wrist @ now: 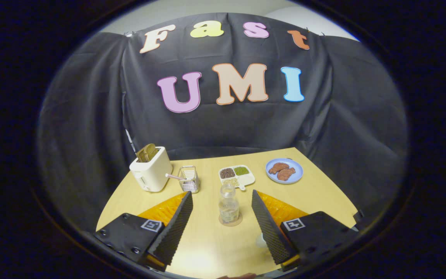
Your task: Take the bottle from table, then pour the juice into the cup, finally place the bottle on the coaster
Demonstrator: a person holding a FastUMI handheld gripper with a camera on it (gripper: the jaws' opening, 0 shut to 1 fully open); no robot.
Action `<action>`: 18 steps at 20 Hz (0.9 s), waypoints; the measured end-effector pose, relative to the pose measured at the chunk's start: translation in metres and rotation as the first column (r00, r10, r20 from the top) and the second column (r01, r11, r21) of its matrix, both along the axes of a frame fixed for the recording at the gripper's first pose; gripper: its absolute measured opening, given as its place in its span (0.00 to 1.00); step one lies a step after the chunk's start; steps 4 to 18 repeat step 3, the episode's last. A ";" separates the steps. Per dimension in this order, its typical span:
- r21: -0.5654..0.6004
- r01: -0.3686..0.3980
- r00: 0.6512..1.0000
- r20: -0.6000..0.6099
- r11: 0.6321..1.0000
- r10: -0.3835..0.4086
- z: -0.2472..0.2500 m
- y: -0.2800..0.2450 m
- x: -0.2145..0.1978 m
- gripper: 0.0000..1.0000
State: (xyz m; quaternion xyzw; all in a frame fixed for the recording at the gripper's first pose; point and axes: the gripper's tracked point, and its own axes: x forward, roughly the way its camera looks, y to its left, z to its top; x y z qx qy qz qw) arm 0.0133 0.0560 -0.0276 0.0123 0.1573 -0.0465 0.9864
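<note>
Gripper (222, 207) fingers spread, nothing pinched; I see bottle (229, 204) upright on coaster (230, 222), lower centre, between fingertips.

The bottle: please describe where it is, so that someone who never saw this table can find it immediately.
Start at the wooden table; along its far side stand a toaster and a blue plate. Nearer than these, the bottle stands upright on a round coaster, between the fingers of the open gripper and touching neither. It is the only clear, tall container, with a little content at the bottom.
</note>
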 end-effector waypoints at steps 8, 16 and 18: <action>0.035 -0.006 1.000 0.003 0.999 0.006 0.000 0.000 -0.002 0.96; 0.035 -0.006 1.000 0.003 0.999 0.006 0.000 0.000 -0.002 0.96; 0.035 -0.006 1.000 0.003 0.999 0.006 0.000 0.000 -0.002 0.96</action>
